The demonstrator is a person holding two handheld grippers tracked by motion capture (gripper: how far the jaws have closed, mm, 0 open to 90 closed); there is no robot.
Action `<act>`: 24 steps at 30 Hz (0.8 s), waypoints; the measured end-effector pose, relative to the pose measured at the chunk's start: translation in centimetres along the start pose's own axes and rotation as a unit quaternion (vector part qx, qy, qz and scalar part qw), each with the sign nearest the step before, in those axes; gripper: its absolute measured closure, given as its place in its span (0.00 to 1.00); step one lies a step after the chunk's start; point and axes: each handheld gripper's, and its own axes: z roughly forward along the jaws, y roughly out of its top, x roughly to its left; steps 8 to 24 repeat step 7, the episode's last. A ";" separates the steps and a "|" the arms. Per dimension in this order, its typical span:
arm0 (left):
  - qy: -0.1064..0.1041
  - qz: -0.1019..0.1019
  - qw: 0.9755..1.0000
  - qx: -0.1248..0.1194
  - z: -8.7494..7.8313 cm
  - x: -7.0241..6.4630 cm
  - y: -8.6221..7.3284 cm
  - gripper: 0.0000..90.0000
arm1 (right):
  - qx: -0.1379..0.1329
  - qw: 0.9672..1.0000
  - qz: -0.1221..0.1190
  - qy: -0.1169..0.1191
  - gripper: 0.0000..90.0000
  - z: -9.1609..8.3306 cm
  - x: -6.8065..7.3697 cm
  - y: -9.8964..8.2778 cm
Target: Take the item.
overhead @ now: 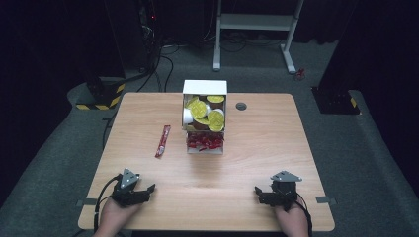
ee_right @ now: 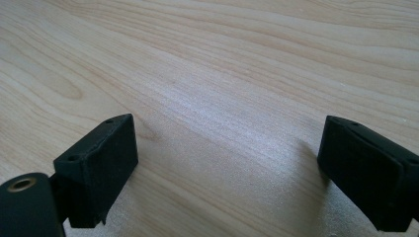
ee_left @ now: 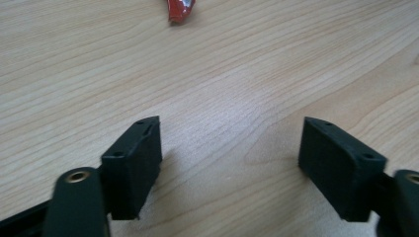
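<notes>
High view shows 2 hands at the near table (overhead: pixel 257 163) edge, the left gripper (overhead: pixel 134 191) and right gripper (overhead: pixel 274 193) resting low, jaws spread wide and empty. 1 white box (overhead: pixel 204 89) of yellow-lidded cups and red packets stands mid-table, with 1 red sachet (overhead: pixel 162 141) lying to its left.

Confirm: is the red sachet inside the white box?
No, the red sachet lies flat on the bare table, apart from the white box and on its left in the high view.

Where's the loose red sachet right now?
In the high view the red sachet lies on the table, apart, left of the white box, ahead of the left gripper.
</notes>
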 end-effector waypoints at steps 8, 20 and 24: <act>-0.003 -0.006 1.000 0.005 0.2 0.3 0.1 0.18 | 0.000 1.000 0.000 0.000 0.09 0.0 0.0 0.0; -0.003 -0.006 1.000 0.005 0.2 0.3 0.1 0.18 | 0.000 1.000 0.000 0.000 0.09 0.0 0.0 0.0; -0.003 -0.006 1.000 0.005 0.2 0.3 0.1 0.18 | 0.000 1.000 0.000 0.000 0.09 0.0 0.0 0.0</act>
